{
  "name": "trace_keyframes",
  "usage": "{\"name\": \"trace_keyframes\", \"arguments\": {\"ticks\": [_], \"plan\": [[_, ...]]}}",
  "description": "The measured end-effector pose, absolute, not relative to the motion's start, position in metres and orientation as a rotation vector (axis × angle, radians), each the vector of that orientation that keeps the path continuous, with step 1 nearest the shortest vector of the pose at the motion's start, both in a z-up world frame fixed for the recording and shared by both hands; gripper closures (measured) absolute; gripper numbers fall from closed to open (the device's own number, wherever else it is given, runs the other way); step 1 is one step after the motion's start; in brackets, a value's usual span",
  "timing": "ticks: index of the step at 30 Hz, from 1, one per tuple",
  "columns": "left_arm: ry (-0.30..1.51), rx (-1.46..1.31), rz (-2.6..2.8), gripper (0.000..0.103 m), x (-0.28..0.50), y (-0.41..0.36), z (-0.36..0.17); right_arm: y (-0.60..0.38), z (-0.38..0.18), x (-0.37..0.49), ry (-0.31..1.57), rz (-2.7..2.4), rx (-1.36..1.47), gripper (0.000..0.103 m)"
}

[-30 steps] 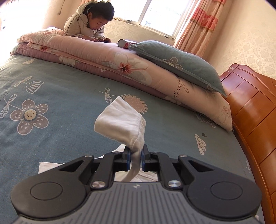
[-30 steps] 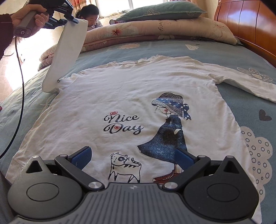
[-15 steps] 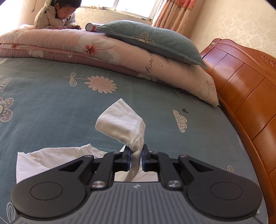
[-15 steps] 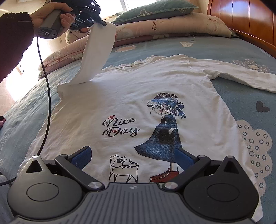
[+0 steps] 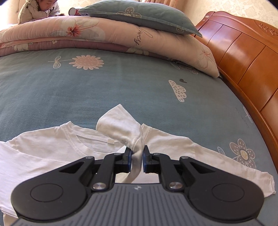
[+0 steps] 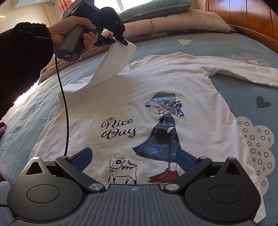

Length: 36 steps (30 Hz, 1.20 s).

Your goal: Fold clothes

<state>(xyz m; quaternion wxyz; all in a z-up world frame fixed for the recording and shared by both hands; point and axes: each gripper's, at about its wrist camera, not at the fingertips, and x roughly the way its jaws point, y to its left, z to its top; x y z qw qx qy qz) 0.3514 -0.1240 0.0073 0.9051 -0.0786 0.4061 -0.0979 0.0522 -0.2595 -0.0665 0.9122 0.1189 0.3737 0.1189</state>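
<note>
A white long-sleeved shirt [image 6: 156,90] with a "Nice Day" print lies face up on the blue bed sheet [image 6: 252,83]. My left gripper [image 5: 137,153] is shut on the cuff of its left sleeve [image 5: 119,126], which hangs lifted over the neckline [image 5: 90,137]. From the right wrist view that gripper [image 6: 119,40] hovers above the shirt's left shoulder with the sleeve [image 6: 113,64] draped down from it, held by a hand in a black cuff. My right gripper [image 6: 133,160] stands open over the shirt's hem with nothing between its fingers. The other sleeve [image 6: 243,69] lies spread to the right.
A folded pink quilt [image 5: 104,34] with a grey-green pillow [image 5: 142,15] on it lies along the far side of the bed. A wooden headboard [image 5: 243,57] bounds the right. A child [image 5: 38,10] leans on the quilt. A black cable [image 6: 65,107] hangs across the shirt.
My left gripper has carried the sleeve inward and lower, from beyond the shirt's left edge to above the shoulder and neckline. The right gripper stays open over the hem.
</note>
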Motion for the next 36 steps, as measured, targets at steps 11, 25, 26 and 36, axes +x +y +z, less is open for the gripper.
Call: {"name": "trace_keyframes", "arguments": {"ticks": [11,25,26,36], "plan": [[0.865,-0.095,-0.317,0.064,0.347,-0.15,-0.005,-0.261,-0.072,0.056,0.791,0.23,0.244,0.0],[0.692,0.205,-0.197,0.038,0.276,-0.029,0.016,-0.26,-0.077,0.058,0.798,0.214,0.219,0.0],[0.686,0.227,-0.165,0.036,0.268,-0.013,0.015,-0.26,-0.077,0.058,0.797,0.213,0.22,0.0],[0.752,0.179,-0.075,0.028,0.209,0.079,-0.034,-0.251,-0.081,0.061,0.78,0.189,0.143,0.0]]}}
